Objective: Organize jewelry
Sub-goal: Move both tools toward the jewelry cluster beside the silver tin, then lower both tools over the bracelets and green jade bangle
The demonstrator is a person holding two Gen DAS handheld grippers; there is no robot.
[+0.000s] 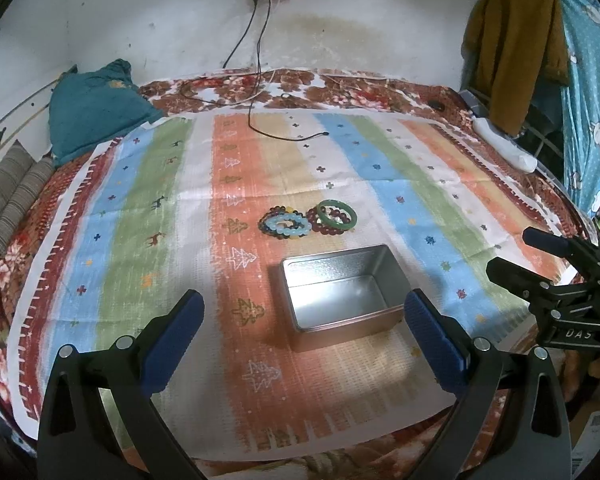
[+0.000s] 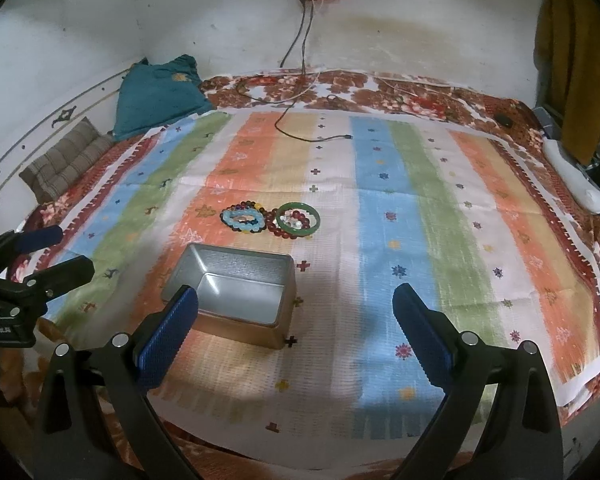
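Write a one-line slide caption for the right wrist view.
Open right gripper above striped cloth, facing an empty metal tin and a bracelet pile beyond.

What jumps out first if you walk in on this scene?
An open, empty rectangular metal tin sits mid-cloth on a bright striped cloth. Just beyond it lies a cluster of beaded bracelets with a green bangle resting on top. Both blue-padded grippers, left gripper and right gripper, hover open.
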